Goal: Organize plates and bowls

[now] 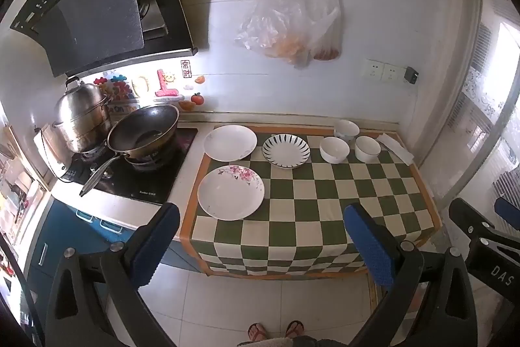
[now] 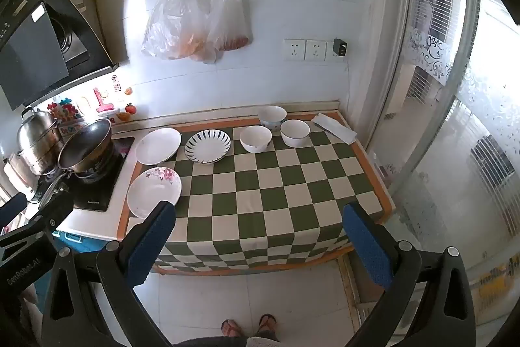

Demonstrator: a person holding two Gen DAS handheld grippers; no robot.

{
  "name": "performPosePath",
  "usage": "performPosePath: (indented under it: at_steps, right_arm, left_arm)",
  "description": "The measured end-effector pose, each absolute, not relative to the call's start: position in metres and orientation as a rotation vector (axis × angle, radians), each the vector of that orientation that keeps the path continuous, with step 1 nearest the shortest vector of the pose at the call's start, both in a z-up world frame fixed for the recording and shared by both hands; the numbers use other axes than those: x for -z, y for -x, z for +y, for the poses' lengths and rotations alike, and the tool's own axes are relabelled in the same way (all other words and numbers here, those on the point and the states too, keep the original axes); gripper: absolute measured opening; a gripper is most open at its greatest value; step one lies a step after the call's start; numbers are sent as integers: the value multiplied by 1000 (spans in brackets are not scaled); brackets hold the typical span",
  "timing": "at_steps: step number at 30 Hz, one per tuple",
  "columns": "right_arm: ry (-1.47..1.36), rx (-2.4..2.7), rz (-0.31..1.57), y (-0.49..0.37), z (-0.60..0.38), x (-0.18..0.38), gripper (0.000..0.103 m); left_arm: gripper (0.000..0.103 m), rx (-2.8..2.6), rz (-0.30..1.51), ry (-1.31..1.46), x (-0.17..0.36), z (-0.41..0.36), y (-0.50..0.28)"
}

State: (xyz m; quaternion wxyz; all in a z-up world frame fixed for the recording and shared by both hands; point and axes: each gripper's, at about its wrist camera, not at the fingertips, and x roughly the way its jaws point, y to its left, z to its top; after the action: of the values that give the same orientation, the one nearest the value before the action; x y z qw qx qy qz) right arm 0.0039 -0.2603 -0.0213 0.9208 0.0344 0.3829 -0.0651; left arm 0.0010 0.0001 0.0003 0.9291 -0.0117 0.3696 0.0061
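Hanging above the floor in front of the counter [image 1: 191, 184], the left tool [image 1: 260, 246] has its blue-padded fingers [image 1: 156, 246] spread wide with nothing between them, and the right tool [image 2: 260, 244] is likewise wide apart and holds nothing; in the left wrist view the right tool shows at the right edge, beside the left one. Ahead of both lies a green-and-white checkered cloth [image 2: 276, 184] with an orange border, covering the counter and draping over its front edge. Nearest the tools, at the cloth's left front part, sits a white plate with pink flowers [image 1: 230, 192], lying flat. Behind it, partly off the cloth's left border, lies a plain white plate [image 1: 230, 142], and just to its right a plate with dark radial stripes [image 1: 286, 151], near but apart from it. Farther right stand three white bowls, all upright: the left bowl [image 2: 255, 139] and the right bowl [image 2: 295, 133] side by side, and the rear bowl [image 2: 272, 116] behind them near the wall. A folded white cloth [image 2: 334, 127] lies at the back right corner. Left of the cloth, a dark wok [image 1: 143, 132] and a steel steamer pot [image 1: 81, 119] sit on the black stove [image 1: 136, 178], under a range hood [image 1: 97, 5]. Two plastic bags [image 2: 198, 21] hang on the wall above the counter.
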Motion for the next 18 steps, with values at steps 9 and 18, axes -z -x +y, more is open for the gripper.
performPosePath:
  at_steps: [9, 18]
  right_arm:
    - [-66, 140, 770, -3, -256, 17, 103]
    - [-76, 134, 755, -1, -257, 15, 103]
  left_arm:
    - [103, -12, 748, 33, 0, 11, 0]
    - [103, -19, 741, 33, -2, 14, 1]
